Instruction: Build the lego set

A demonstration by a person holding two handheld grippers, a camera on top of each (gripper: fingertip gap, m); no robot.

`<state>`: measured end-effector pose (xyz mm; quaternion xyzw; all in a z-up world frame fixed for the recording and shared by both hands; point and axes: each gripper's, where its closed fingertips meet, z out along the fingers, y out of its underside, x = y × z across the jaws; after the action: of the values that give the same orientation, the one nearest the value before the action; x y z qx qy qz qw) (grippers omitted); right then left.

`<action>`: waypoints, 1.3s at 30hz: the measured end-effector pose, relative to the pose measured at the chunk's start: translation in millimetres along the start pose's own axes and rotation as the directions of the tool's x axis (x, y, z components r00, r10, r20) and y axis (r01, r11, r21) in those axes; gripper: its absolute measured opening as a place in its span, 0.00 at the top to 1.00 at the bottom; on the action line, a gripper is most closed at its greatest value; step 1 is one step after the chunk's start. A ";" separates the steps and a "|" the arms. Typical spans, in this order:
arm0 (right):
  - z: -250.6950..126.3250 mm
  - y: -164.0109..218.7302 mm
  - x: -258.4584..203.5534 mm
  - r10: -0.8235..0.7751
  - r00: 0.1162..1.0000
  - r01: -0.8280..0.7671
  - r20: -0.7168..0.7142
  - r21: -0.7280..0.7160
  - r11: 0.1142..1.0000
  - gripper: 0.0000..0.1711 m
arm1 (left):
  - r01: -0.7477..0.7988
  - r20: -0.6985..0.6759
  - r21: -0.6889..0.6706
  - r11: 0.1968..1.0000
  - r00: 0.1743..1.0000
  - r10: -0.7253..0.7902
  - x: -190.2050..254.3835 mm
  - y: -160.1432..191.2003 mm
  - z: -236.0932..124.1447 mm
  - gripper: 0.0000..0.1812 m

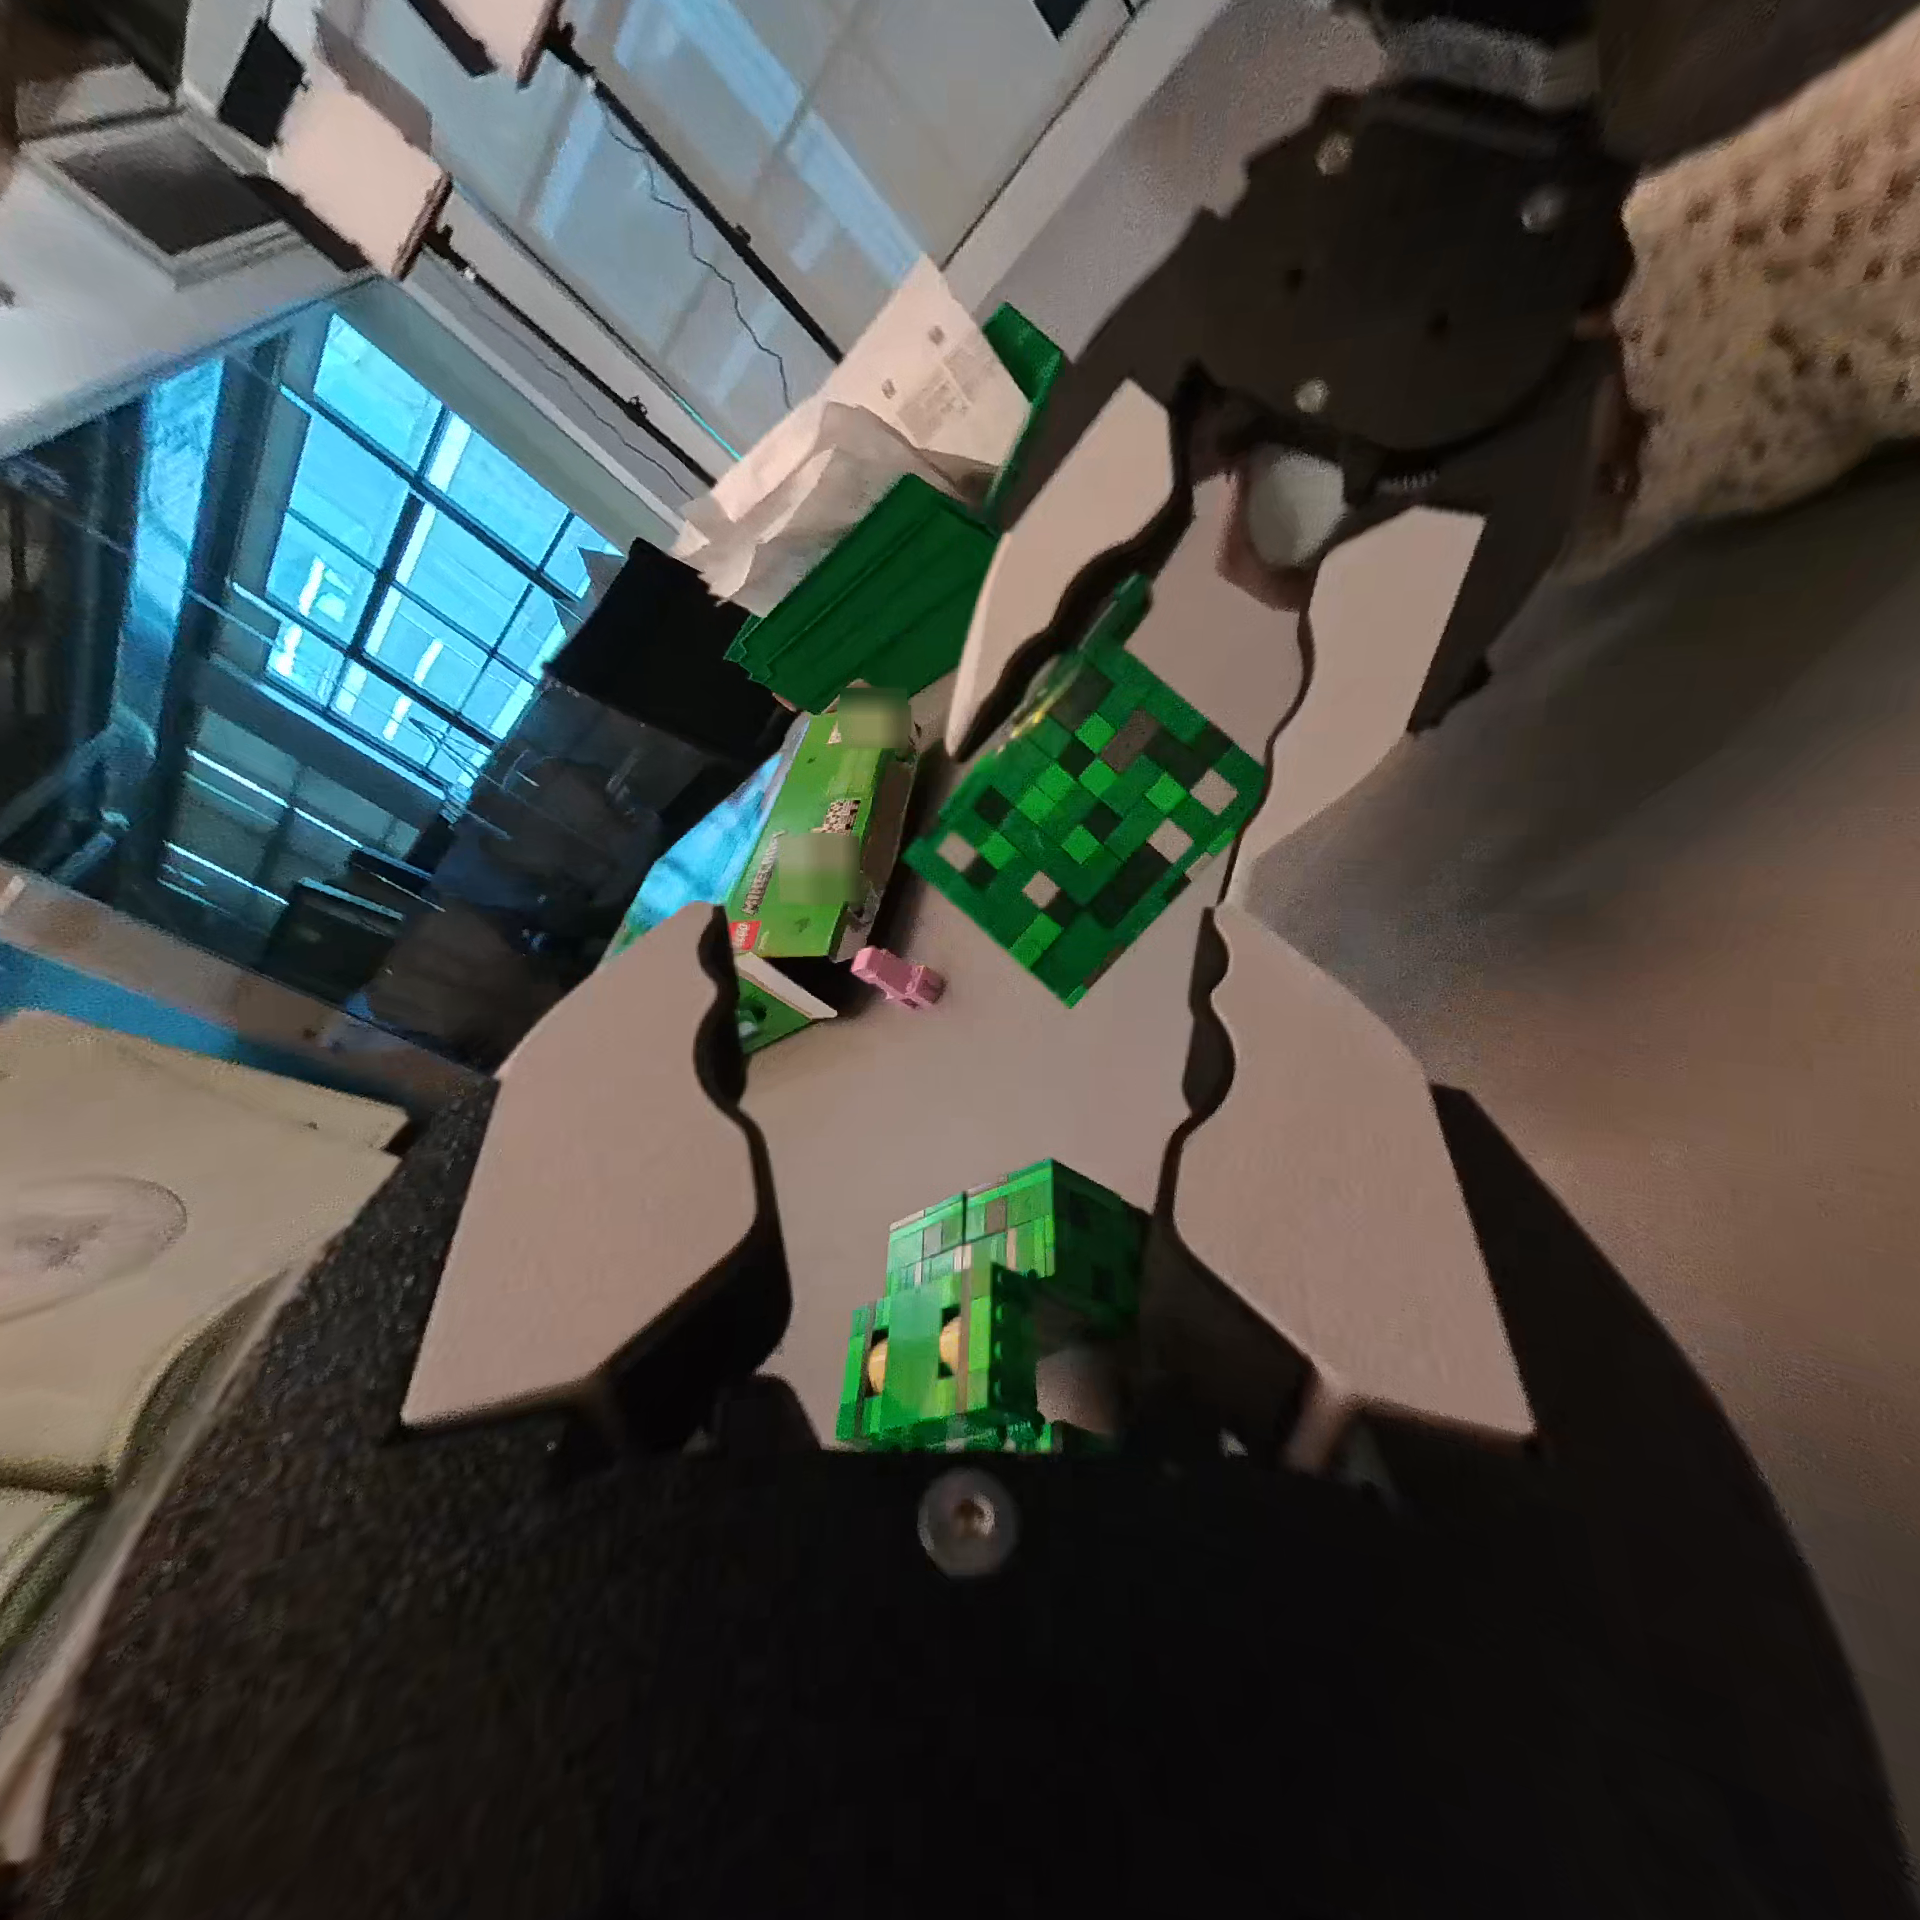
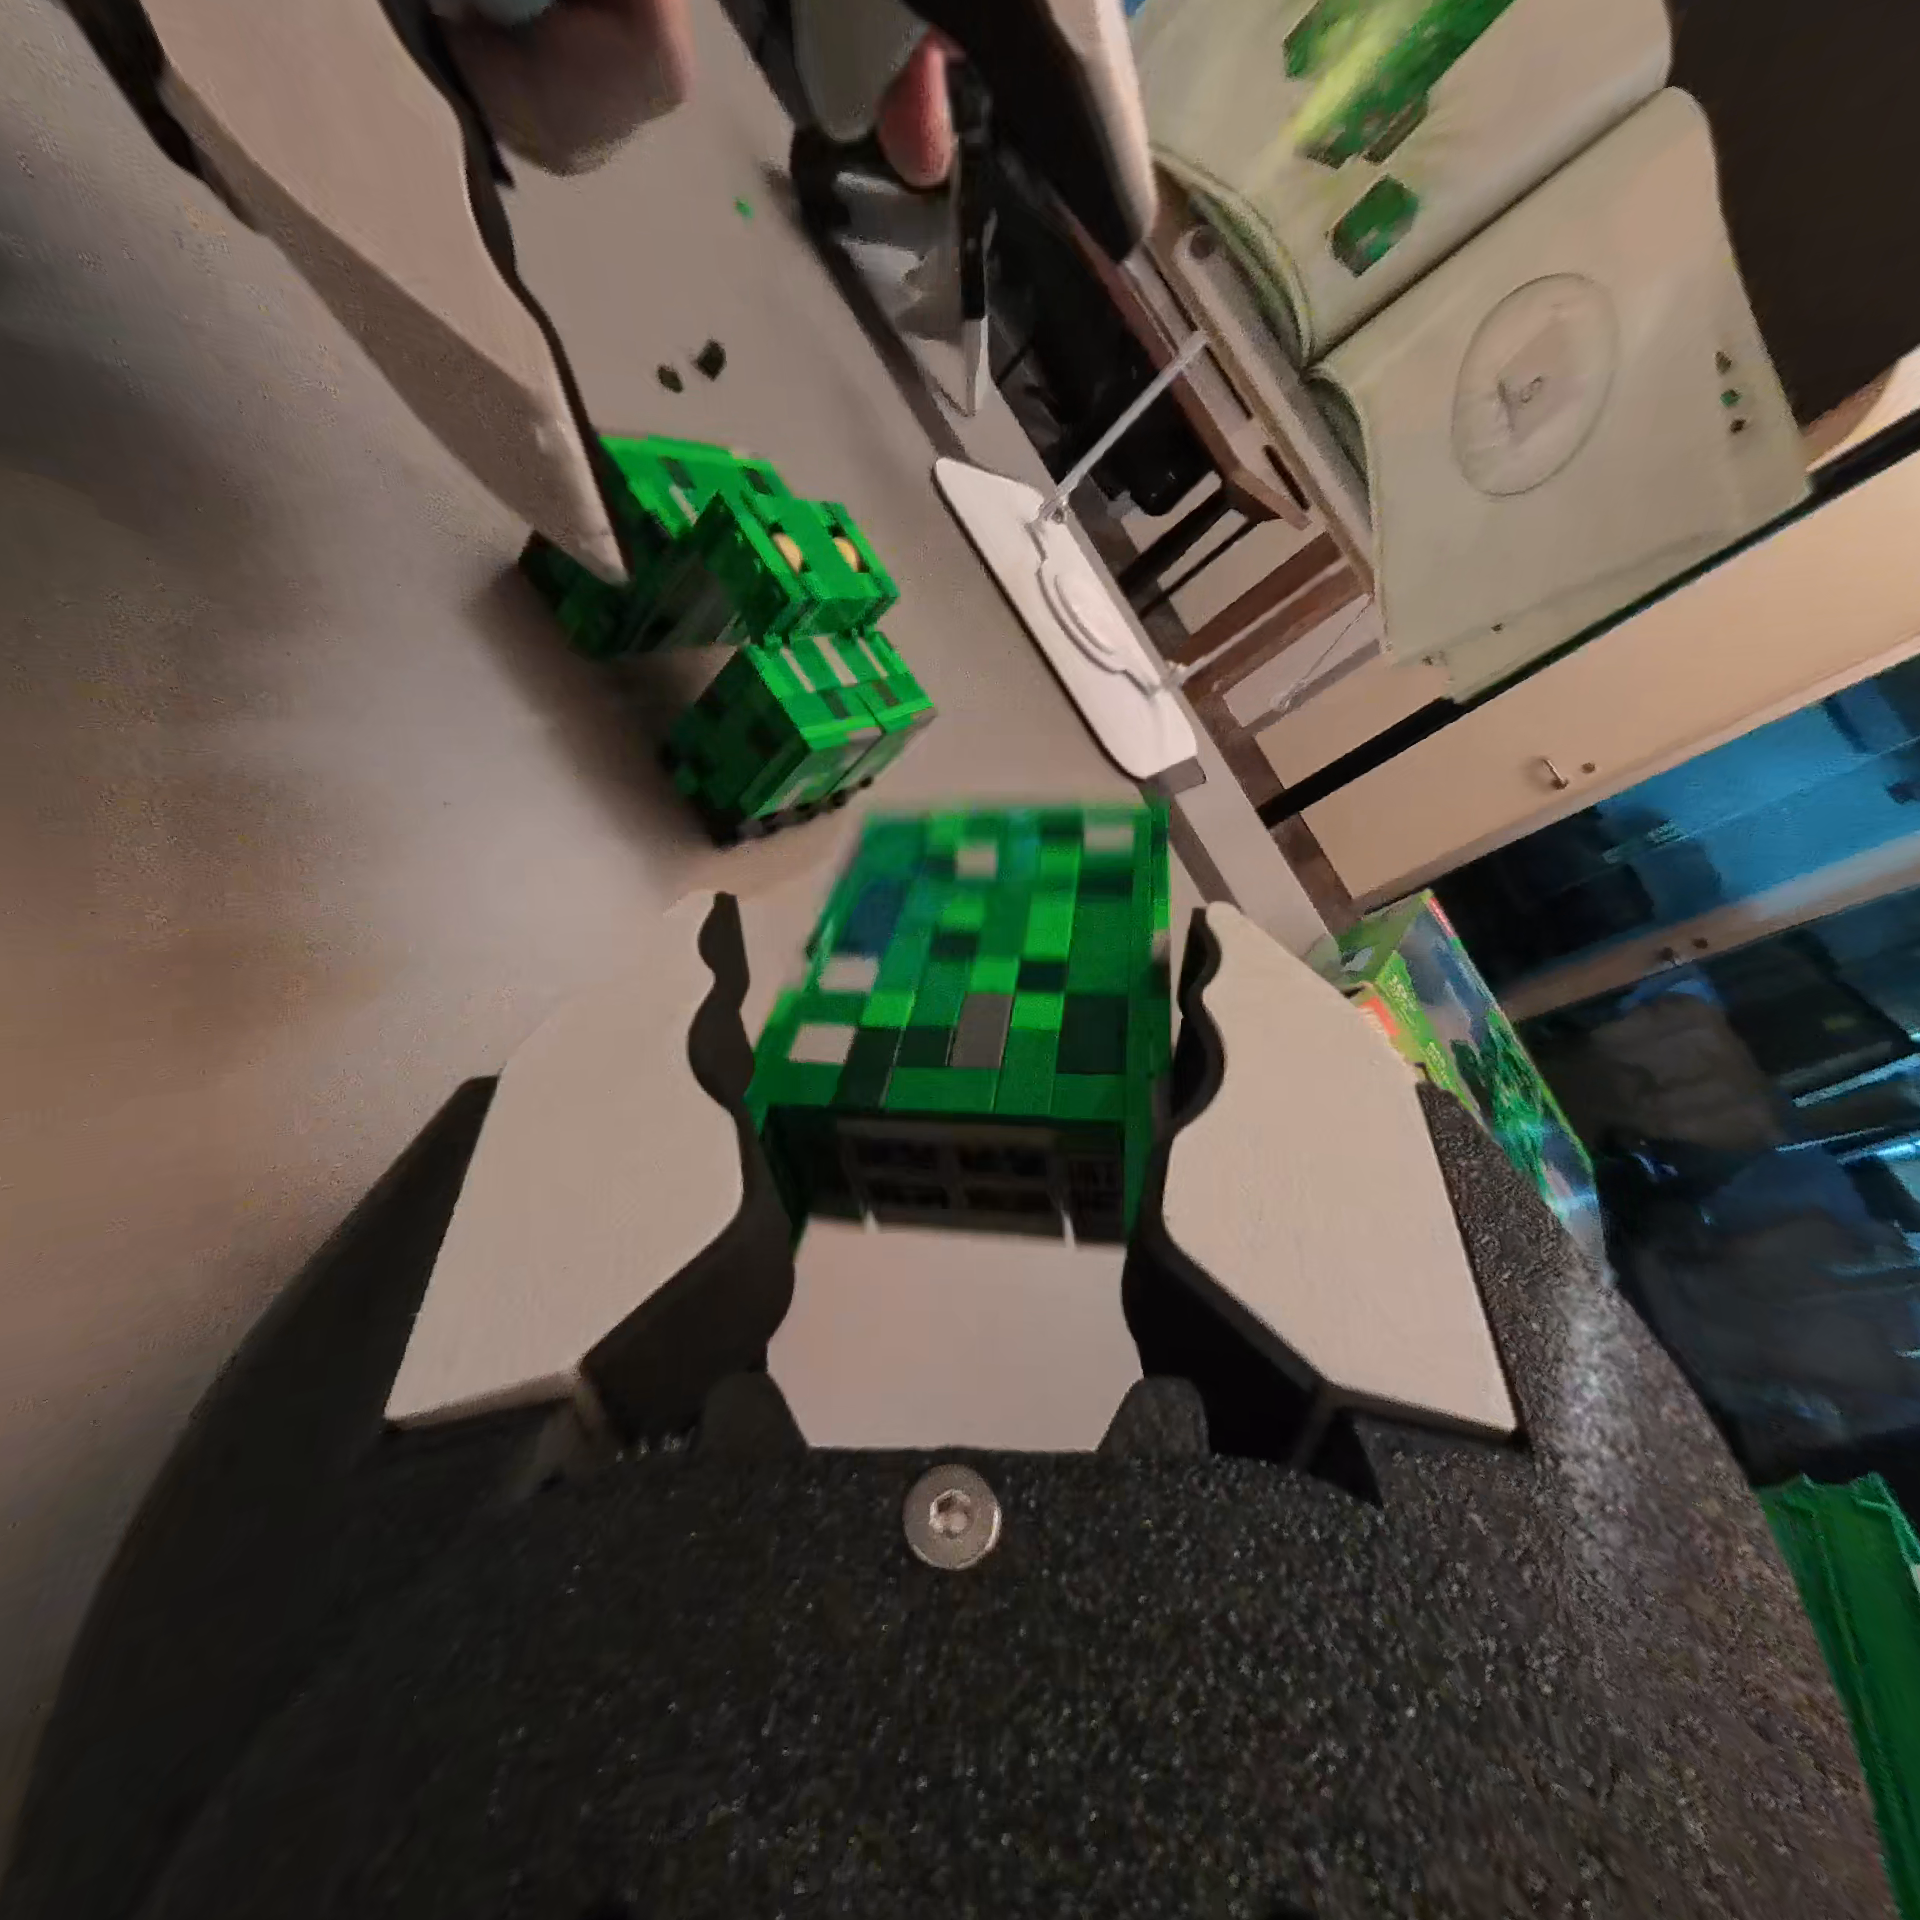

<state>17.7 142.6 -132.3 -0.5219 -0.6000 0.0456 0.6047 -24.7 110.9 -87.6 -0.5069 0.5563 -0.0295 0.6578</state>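
Observation:
My left gripper is open over the grey table. A small green Lego leg assembly lies deep between its jaws, close against the right finger. In the right wrist view, one of its fingers touches that assembly, and a second green block sits beside it. My right gripper is shut on a large green pixel-pattern block, whose dark underside faces the camera. From the left wrist view, that gripper holds the block at its fingertips.
A pink Lego piece lies by the green Lego box. Green trays and paper bags stand behind it. An open instruction booklet and a white plate lie at the table edge, near tiny loose bits. Spacing between my two grippers at the tips: around 8 cm. My right gripper is the nearer one to the pink Lego piece: about 15 cm, against 25 cm.

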 end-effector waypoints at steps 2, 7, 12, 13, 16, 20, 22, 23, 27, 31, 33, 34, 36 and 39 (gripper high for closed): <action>-3.4 -4.7 5.6 -0.016 0.999 0.018 -0.028 0.045 0.999 0.72 | 0.054 0.007 -0.004 0.999 0.998 -0.054 -6.2 0.4 -1.2 0.54; -6.2 14.0 10.5 0.033 0.999 -0.033 0.005 -0.034 0.999 0.79 | 0.090 0.005 -0.016 0.996 0.996 -0.089 -5.7 6.7 1.1 0.54; -20.1 37.0 11.9 0.246 0.969 -0.247 -0.009 -0.033 0.969 0.71 | 0.120 0.079 -0.027 0.992 0.990 -0.117 -16.9 13.0 0.9 0.54; -22.0 41.5 15.1 0.278 0.960 -0.278 -0.032 -0.023 0.960 0.70 | 0.144 0.091 -0.023 0.989 0.986 -0.141 -18.9 14.0 0.9 0.55; -22.6 57.0 26.4 0.352 0.932 -0.357 -0.089 -0.045 0.933 0.68 | 0.155 0.075 -0.069 0.985 0.986 -0.150 -14.4 22.0 4.5 0.54; -18.6 67.0 39.8 0.450 0.891 -0.453 -0.061 -0.027 0.891 0.59 | 0.174 0.026 -0.100 0.980 0.985 -0.173 -4.6 26.4 8.5 0.55; -12.9 77.4 44.0 0.490 0.871 -0.490 0.006 -0.040 0.871 0.56 | 0.204 0.008 -0.135 0.970 0.979 -0.205 -1.4 31.0 10.0 0.55; -8.6 83.6 45.4 0.496 0.867 -0.493 0.052 -0.059 0.868 0.54 | 0.225 0.000 -0.150 0.963 0.974 -0.228 0.3 32.8 10.1 0.54; 12.5 107.0 48.5 0.472 0.835 -0.456 0.283 -0.126 0.881 0.51 | 0.277 -0.045 -0.186 0.943 0.956 -0.290 11.5 31.2 4.4 0.56; 38.0 131.0 62.8 0.506 0.774 -0.469 0.381 -0.191 0.862 0.45 | 0.320 -0.095 -0.217 0.922 0.933 -0.347 30.5 16.5 -2.9 0.57; 49.2 143.1 63.8 0.496 0.757 -0.438 0.425 -0.233 0.868 0.42 | 0.324 -0.076 -0.203 0.924 0.936 -0.345 36.5 7.9 -5.3 0.59; 54.6 148.1 65.4 0.478 0.759 -0.409 0.442 -0.249 0.878 0.39 | 0.327 -0.063 -0.198 0.924 0.936 -0.345 39.4 5.0 -6.1 0.59; 63.3 154.0 67.0 0.412 0.762 -0.333 0.500 -0.243 0.911 0.36 | 0.337 -0.039 -0.195 0.921 0.936 -0.350 46.5 3.3 -6.9 0.60; 74.3 158.9 64.1 0.382 0.703 -0.281 0.601 -0.258 0.924 0.37 | 0.339 0.001 -0.205 0.918 0.938 -0.346 54.2 8.3 -6.1 0.60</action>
<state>68.6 300.8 -217.4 -0.6172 -0.6672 0.2846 0.3049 -13.2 78.4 -130.6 -0.6599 0.4705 -0.0964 0.5779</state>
